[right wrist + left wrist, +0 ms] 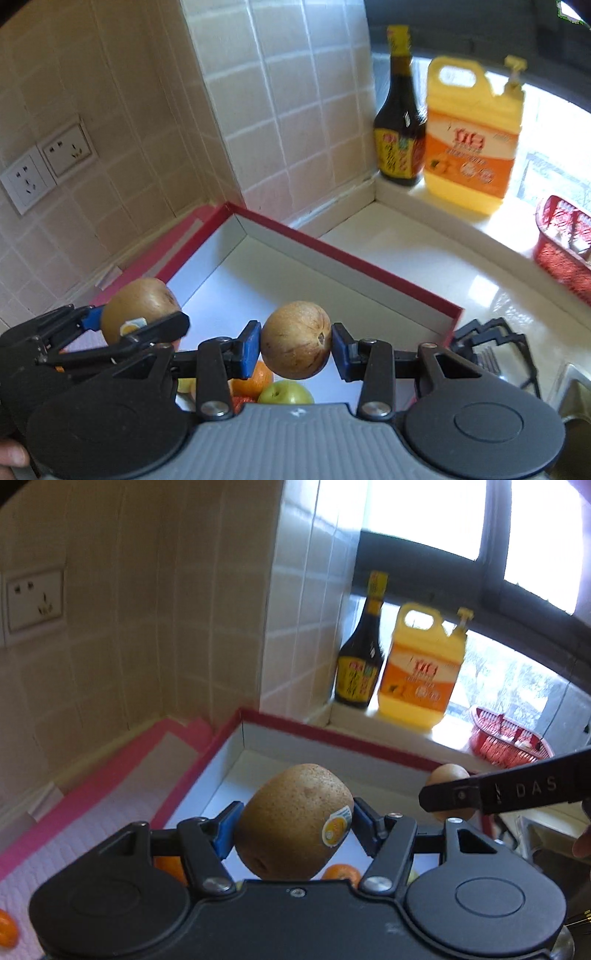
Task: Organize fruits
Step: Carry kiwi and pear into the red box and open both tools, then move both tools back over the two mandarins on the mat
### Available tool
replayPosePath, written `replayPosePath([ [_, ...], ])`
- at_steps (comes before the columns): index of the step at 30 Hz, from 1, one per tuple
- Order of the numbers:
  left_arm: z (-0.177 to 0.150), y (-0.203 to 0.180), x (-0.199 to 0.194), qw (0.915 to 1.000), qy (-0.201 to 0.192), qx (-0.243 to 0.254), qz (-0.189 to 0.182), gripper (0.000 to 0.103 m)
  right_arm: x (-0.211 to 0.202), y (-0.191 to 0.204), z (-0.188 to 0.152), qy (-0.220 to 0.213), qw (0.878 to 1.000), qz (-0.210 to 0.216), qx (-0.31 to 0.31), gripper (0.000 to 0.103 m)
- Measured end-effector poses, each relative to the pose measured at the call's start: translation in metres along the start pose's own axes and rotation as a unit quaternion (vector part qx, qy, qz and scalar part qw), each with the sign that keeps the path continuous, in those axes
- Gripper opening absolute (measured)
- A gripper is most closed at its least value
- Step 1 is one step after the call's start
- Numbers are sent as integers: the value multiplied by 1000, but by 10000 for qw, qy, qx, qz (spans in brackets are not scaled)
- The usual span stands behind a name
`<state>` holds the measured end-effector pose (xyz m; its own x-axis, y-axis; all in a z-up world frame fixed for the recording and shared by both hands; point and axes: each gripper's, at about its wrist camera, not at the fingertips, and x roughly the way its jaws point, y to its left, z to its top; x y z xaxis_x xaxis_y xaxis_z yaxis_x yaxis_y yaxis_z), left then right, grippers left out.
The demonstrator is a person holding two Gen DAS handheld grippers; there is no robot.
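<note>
Two grippers' fingers pinch fruit between them: left (295, 821) a kiwi (294, 821), right (296, 341) a brown fruit (295, 339).

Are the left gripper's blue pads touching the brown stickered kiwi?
Touching. The left wrist view shows the left gripper with both blue pads pressed against the brown stickered kiwi, which hangs above the box floor.

Glossy beige square wall tiles (122, 74) meet in a corner, with two white wall sockets (44, 168) set side by side. A dark-framed window (491, 557) floods the white sill (413, 195) with daylight, where a dark glass sauce bottle (399, 122) stands just beside a yellow plastic jug (472, 147); a red slotted plastic basket (506, 738) sits further along
</note>
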<state>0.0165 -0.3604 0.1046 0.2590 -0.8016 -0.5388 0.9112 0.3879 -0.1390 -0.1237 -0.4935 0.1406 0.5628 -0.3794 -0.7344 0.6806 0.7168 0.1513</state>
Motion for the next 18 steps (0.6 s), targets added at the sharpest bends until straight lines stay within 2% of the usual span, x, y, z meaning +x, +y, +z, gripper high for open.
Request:
replayPosePath([
  [4,-8,8,18,9996,257,-135,-36,74,18,-7,-2,108,9999,13,135,43],
  [9,-8,9,27,9992,364,-162,-74,75,35,-14,-3,241,9992,6,322,43],
  [10,-7,10,27,9992,344,-186,-94,74,36,-15,-3,249,9991,20,352,44],
  [11,-6,10,23,9995,215,-213,-92,81,35,-16,-2,224,9990,25,389,45],
  [12,-4,12,17,9996,107,-242,-77,82,33,-16,-1,180,9990,34,404,46],
  [13,0,12,13,9996,18,-273,-76,82,28,-16,0,105,9991,54,410,52],
  [18,11,21,-14,9991,-266,-314,77,82,3,-14,8,-211,9987,100,455,51],
])
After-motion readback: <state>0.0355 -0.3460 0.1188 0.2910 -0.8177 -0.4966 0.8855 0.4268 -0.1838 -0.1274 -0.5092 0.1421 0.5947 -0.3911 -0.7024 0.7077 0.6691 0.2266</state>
